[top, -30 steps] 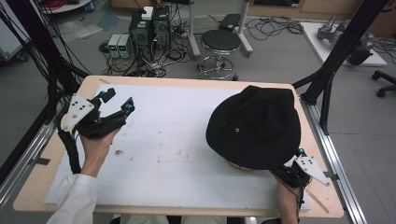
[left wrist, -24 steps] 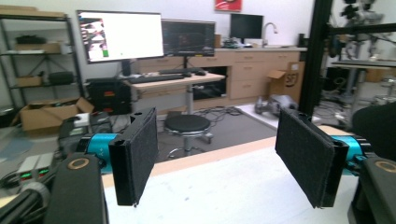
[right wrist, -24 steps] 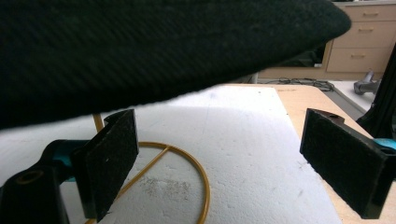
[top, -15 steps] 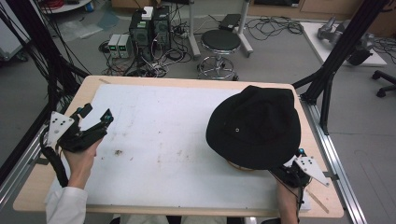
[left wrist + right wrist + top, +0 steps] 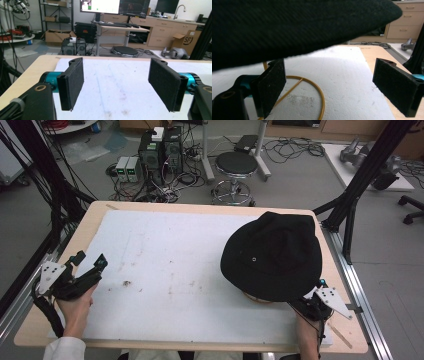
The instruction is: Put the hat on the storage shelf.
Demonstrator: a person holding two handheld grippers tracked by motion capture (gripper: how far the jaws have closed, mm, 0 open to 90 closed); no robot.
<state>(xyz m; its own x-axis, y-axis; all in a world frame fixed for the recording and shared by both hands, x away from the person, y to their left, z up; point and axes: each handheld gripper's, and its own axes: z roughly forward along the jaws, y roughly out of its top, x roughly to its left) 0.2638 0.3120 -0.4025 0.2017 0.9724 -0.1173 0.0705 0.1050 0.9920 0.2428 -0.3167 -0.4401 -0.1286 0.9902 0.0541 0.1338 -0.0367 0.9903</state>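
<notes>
A black bucket hat [image 5: 272, 255] sits on a stand at the right of the white foam board [image 5: 175, 250]. My right gripper [image 5: 305, 302] lies at the hat's near right edge, pointing in under the brim. In the right gripper view its jaws [image 5: 334, 87] stand open under the brim [image 5: 287, 25], with the stand's yellow wire ring [image 5: 323, 100] on the board between and beyond them. My left gripper [image 5: 91, 260] is at the board's left edge, far from the hat. In the left gripper view it [image 5: 120, 85] is open with only bare board between the pads.
The board lies on a wooden table [image 5: 90, 225] with metal rails along its sides [image 5: 357, 290]. Black frame posts [image 5: 360, 180] rise at the far right corner. On the floor behind stand a stool [image 5: 239, 165] and computer boxes [image 5: 160, 147] with cables.
My left gripper has moved left and toward the near edge, sinking close to the board. The right gripper and the hat have stayed put.
</notes>
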